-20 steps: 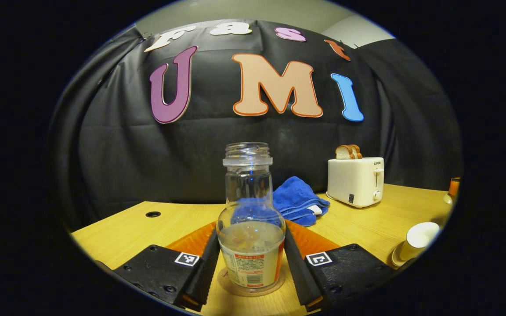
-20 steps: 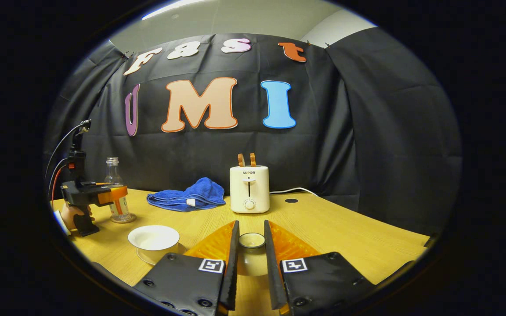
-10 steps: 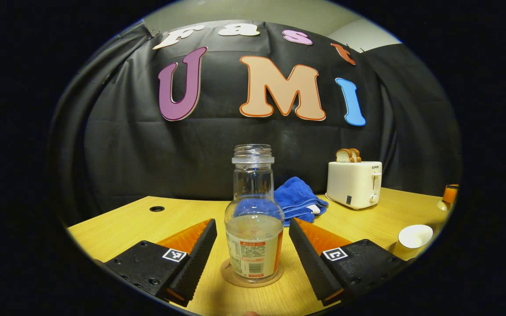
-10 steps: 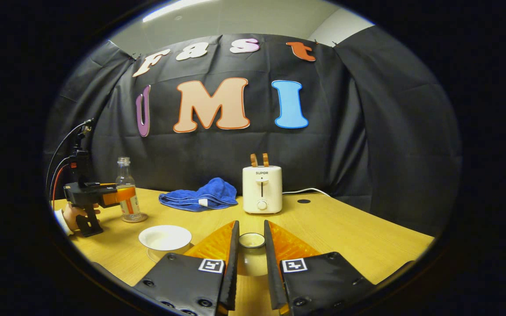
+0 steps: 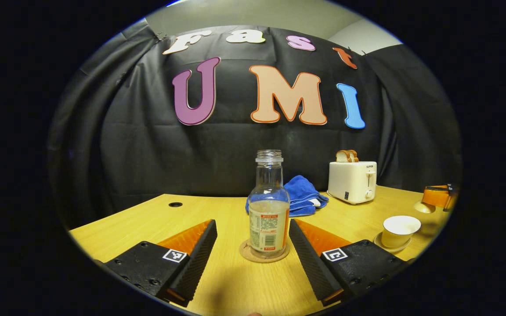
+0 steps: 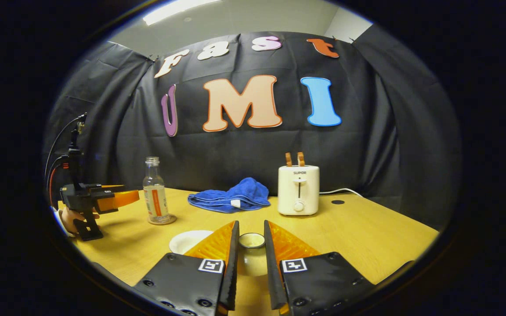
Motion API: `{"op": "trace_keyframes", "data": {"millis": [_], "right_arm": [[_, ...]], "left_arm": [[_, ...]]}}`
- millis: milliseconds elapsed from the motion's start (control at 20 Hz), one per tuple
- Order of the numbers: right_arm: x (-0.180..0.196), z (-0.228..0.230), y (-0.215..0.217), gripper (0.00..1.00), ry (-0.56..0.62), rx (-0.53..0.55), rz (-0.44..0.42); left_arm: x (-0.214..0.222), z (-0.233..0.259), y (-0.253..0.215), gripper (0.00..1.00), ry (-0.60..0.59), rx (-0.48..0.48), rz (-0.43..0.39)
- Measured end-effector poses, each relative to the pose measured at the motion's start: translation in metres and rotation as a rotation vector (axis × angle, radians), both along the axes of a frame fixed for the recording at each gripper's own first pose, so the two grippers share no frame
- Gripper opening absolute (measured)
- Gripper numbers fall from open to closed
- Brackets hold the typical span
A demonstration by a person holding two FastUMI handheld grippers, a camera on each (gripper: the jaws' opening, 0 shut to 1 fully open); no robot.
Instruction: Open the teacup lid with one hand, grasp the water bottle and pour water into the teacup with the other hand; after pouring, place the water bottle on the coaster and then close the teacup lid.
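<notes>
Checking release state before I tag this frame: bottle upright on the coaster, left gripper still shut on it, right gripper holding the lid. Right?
Not quite. The left gripper is open and clear of the water bottle; its fingers stand apart on either side, as the left gripper view shows. The rest holds: the bottle stands upright on the coaster, and the right gripper is shut on the teacup lid.

Bottle (image 5: 269, 210) (uncapped) between open gripper (image 5: 253, 239)
</notes>
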State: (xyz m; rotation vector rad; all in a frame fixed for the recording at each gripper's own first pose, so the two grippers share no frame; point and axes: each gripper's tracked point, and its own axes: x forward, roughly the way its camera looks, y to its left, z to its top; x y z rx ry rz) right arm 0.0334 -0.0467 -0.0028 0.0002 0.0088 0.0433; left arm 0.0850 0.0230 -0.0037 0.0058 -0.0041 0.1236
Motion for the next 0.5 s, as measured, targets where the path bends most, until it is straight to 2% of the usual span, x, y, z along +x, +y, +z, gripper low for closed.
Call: {"op": "trace_keyframes", "data": {"millis": [250,300,350,500], "right_arm": [[0.013,-0.003,0.04,0.33,0.008,0.004,0.103],[0.014,-0.003,0.045,0.33,0.009,0.005,0.11],[0.014,-0.003,0.048,0.33,0.007,0.005,0.113],[0.018,-0.007,0.06,0.34,0.027,0.004,0.139]], "left_arm": [[-0.018,0.0,0.007,0.96,0.002,0.002,0.021],[-0.019,0.001,0.011,0.99,-0.002,0.001,0.03],[-0.019,0.001,0.011,0.96,0.001,0.002,0.033],[-0.021,-0.001,0.012,0.96,0.001,0.001,0.043]]}}
